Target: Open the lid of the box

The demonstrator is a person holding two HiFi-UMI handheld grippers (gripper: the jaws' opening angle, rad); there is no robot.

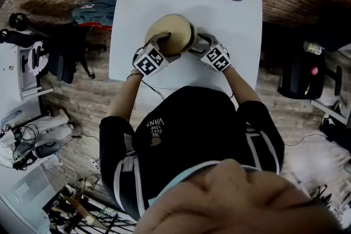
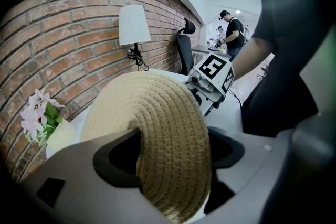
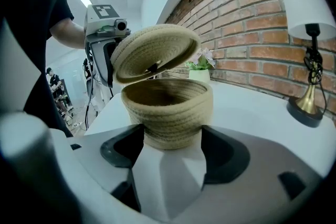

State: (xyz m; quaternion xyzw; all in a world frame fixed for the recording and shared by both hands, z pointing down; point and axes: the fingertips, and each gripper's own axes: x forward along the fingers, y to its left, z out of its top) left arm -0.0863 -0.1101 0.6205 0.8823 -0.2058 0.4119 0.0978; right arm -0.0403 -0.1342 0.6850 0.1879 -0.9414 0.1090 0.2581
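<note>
The lid (image 3: 155, 52) hung tilted above the box (image 3: 168, 107), which stood open-mouthed on the counter (image 1: 219, 13) (the opening looked all but done). Your left gripper (image 2: 170, 141) gripped the lid by its rim, jaws wide. Your right gripper (image 3: 170, 147) was closed on the box's base.

Both arms reach forward, left gripper (image 1: 164, 41) and right gripper (image 1: 194, 45) fingers each clamped wide.
</note>
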